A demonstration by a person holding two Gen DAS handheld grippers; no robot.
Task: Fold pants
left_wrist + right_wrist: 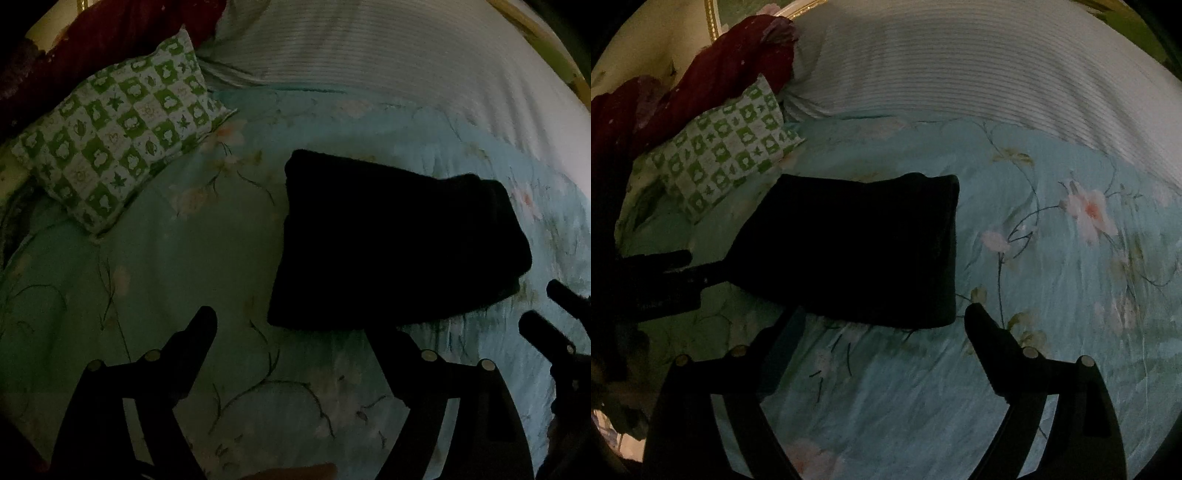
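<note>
Bedspread (1052,332) under one folded pants (857,247)

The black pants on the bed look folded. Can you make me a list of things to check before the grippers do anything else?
1. Pants folded into a compact block: ok.
2. Left gripper open, nothing held: ok.
3. Right gripper open, nothing held: ok.
4. Pants lie clear of the green checked pillow: ok.
5. Floral bedsheet beside the pants free of clutter: ok.
6. Edges line up neatly: cannot tell, too dark.

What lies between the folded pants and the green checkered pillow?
Only bare floral bedsheet between the pants and the pillow; the left wrist view shows it most clearly.
</note>
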